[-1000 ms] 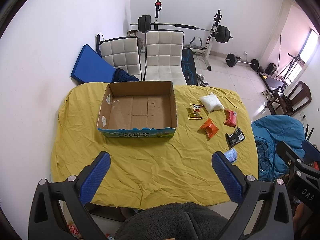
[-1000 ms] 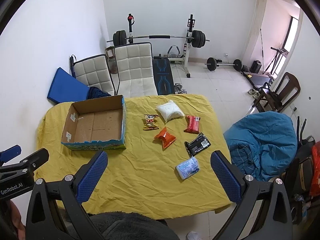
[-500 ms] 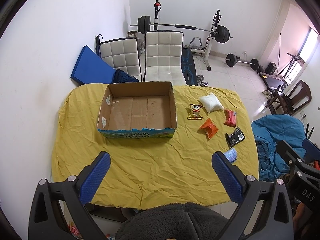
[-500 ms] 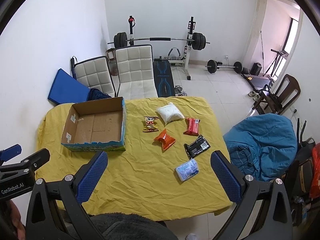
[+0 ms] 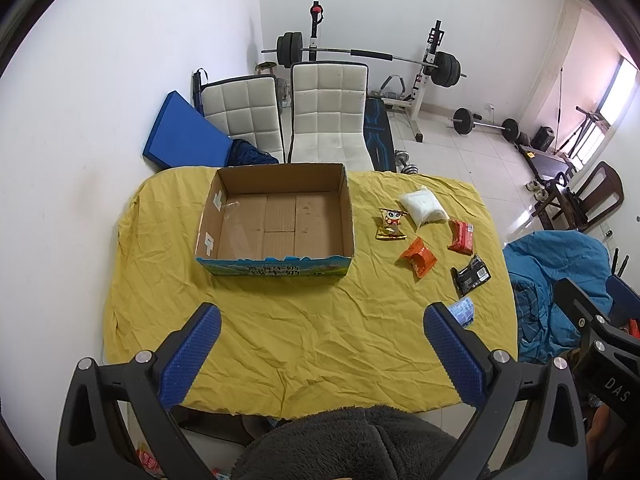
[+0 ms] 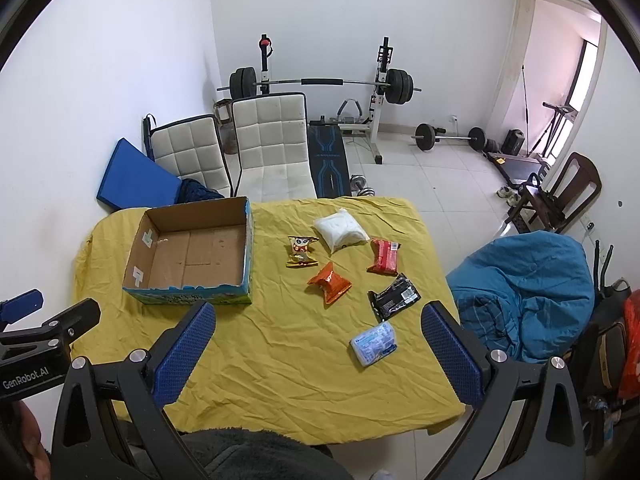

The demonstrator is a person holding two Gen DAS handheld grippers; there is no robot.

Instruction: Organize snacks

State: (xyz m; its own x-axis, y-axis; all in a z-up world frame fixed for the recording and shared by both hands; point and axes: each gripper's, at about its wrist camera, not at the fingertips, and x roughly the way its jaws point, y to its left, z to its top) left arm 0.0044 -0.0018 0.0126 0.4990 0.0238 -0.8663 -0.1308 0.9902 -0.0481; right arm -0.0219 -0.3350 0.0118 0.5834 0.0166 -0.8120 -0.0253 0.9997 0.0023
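Blue-padded left tongs [image 5: 320,354] and right tongs [image 6: 316,354] both spread wide, empty, above the yellow tablecloth [image 6: 280,360]

Black handheld grippers with blue pads

The left gripper [image 5: 320,344] and right gripper [image 6: 316,344] share black frames, silver screws and textured blue finger pads [image 6: 184,354]; one body reads "GenRobot.AI", the other "DAS". A dark fleecy sleeve [image 5: 352,444] fills the bottom edge.

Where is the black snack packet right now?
In the right wrist view, the black packet lies right of the orange packet, between the red packet and blue-white pack.
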